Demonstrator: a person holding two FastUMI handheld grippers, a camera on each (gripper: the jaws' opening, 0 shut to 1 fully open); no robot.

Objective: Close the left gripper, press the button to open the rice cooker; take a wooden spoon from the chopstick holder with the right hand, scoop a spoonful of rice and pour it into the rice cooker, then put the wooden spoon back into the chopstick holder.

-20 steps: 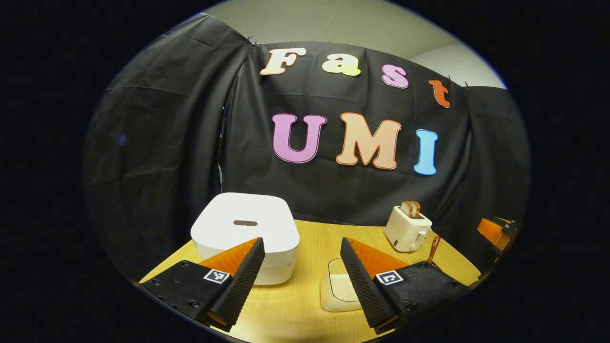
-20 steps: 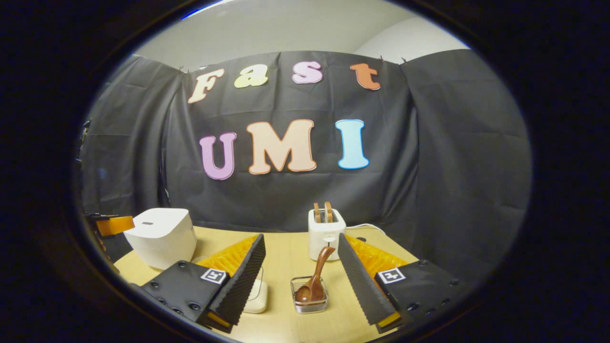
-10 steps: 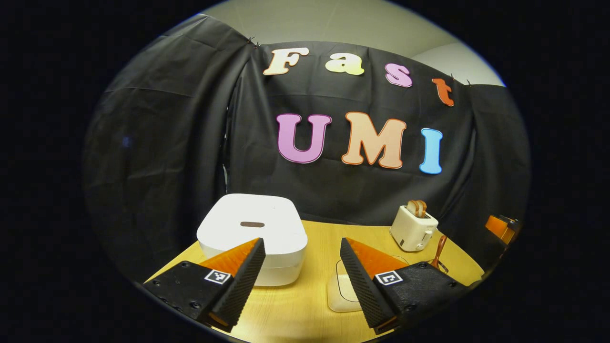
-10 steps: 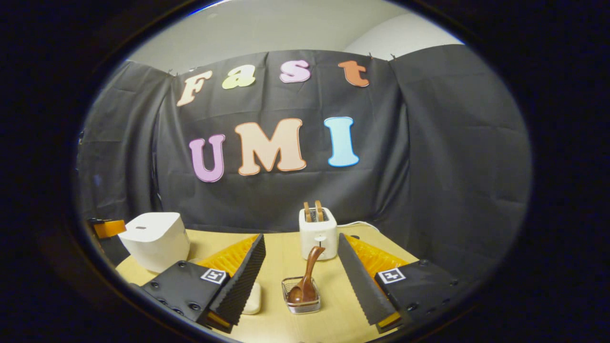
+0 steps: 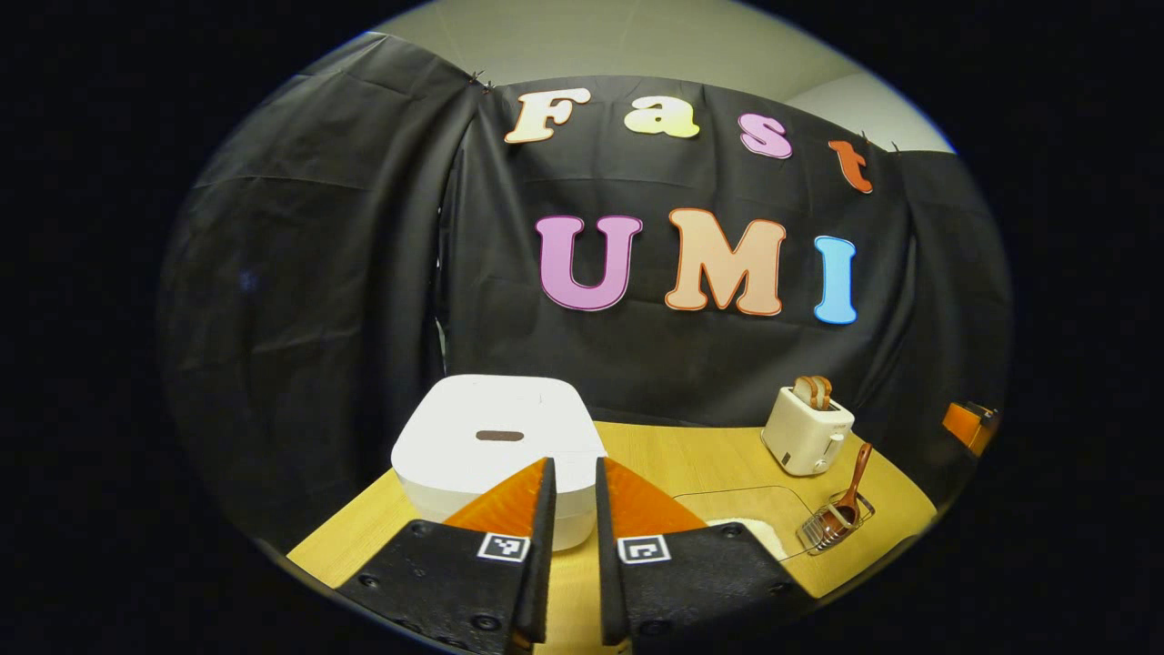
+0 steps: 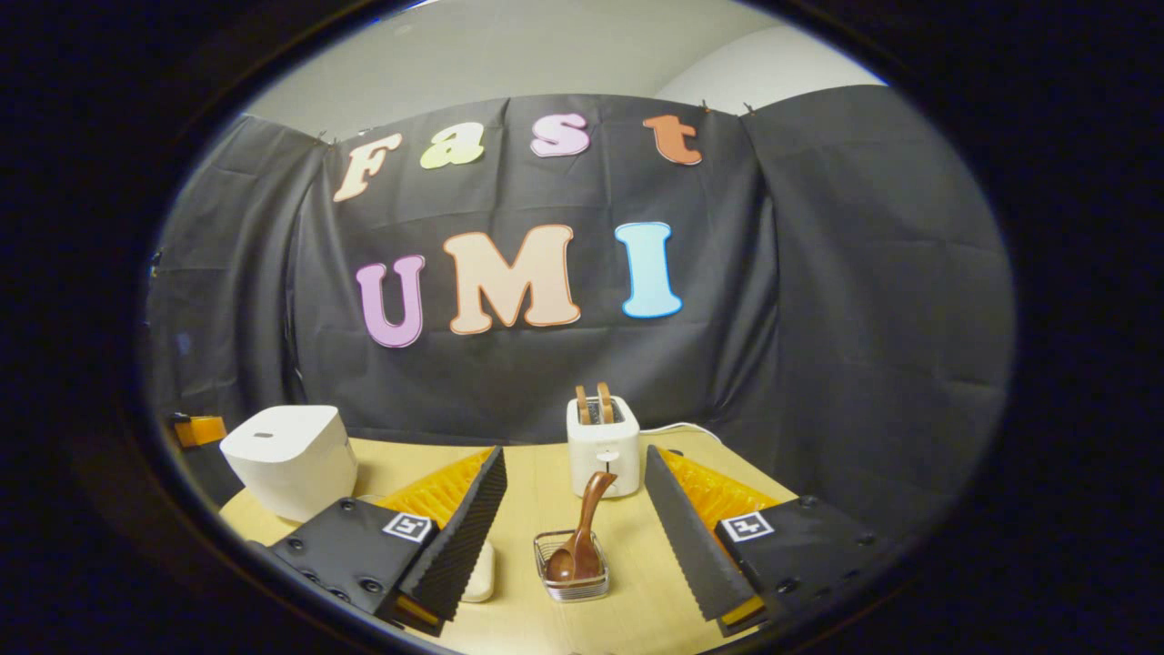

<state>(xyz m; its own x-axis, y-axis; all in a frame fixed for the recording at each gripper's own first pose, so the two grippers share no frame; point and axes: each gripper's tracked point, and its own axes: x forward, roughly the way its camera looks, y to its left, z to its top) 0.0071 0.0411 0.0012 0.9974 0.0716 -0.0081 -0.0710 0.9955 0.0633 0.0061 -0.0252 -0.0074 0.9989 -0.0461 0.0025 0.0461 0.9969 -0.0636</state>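
Note:
The white rice cooker [image 5: 496,446] stands shut at the table's left, a dark oval button [image 5: 499,436] on its lid. My left gripper [image 5: 573,473] hovers just in front of it, shut, with a thin slit between its fingers and nothing held. A wooden spoon [image 6: 582,537] leans in the wire chopstick holder [image 6: 571,569], straight ahead of my open right gripper [image 6: 575,452], which is apart from it. The rice box [image 5: 741,518] lies flat between cooker and holder. In the right gripper view the cooker [image 6: 291,459] stands at the left.
A white toaster [image 6: 602,446] with two bread slices stands behind the holder, its cord trailing right. The toaster [image 5: 805,432] and the spoon [image 5: 850,482] sit at the right of the wooden table [image 5: 673,455] in the left gripper view. Black cloth walls close the back and sides.
My left gripper's fingers have gone from wide open to shut and it has drifted left toward the cooker. The right gripper has barely moved and stays open.

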